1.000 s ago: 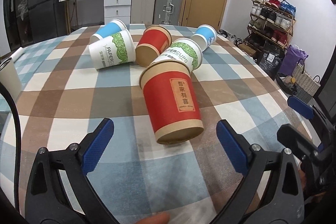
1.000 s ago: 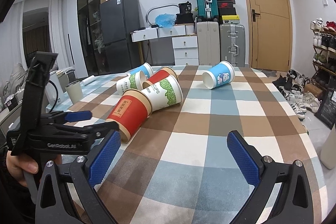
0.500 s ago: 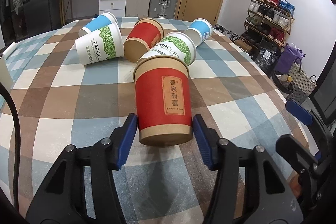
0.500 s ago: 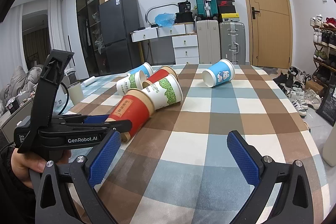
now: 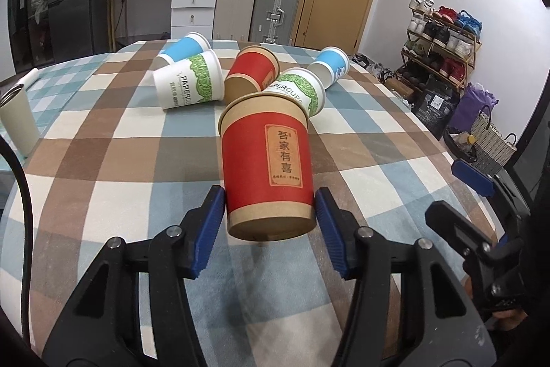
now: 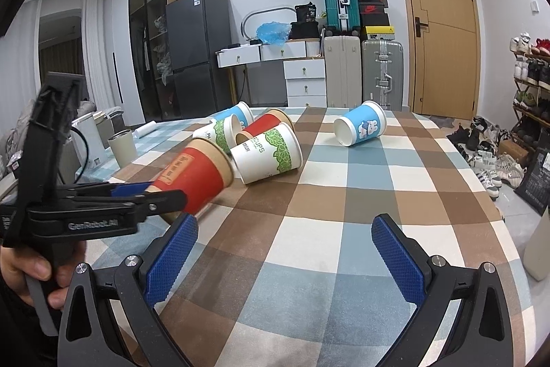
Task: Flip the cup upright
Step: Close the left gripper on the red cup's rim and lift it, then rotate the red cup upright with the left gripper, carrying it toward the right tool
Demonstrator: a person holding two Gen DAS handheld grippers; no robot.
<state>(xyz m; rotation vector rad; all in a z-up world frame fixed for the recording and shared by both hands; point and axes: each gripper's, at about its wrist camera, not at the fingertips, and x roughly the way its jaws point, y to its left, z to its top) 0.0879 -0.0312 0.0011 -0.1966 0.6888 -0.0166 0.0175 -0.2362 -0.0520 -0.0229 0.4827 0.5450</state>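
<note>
My left gripper (image 5: 270, 219) is shut on the base end of a red paper cup (image 5: 266, 160) with a tan label. The cup is lifted off the checked tablecloth (image 5: 103, 167) and tilts with its mouth pointing away and upward. The right wrist view shows the same red cup (image 6: 197, 174) held in the left gripper (image 6: 137, 191) at the left. My right gripper (image 6: 285, 253) is open and empty above the cloth, to the right of the held cup.
Several other cups lie on their sides behind: a white-green cup (image 5: 187, 85), a second red cup (image 5: 252, 73), another white-green cup (image 5: 299, 90), a blue cup (image 5: 330, 64) and another blue cup (image 5: 184, 49). A beige tumbler (image 5: 17, 119) stands at the left edge.
The left gripper closed on the red cup's base and lifted it off the cloth, tilting its mouth end upward. The right gripper stayed open and nearly still.
</note>
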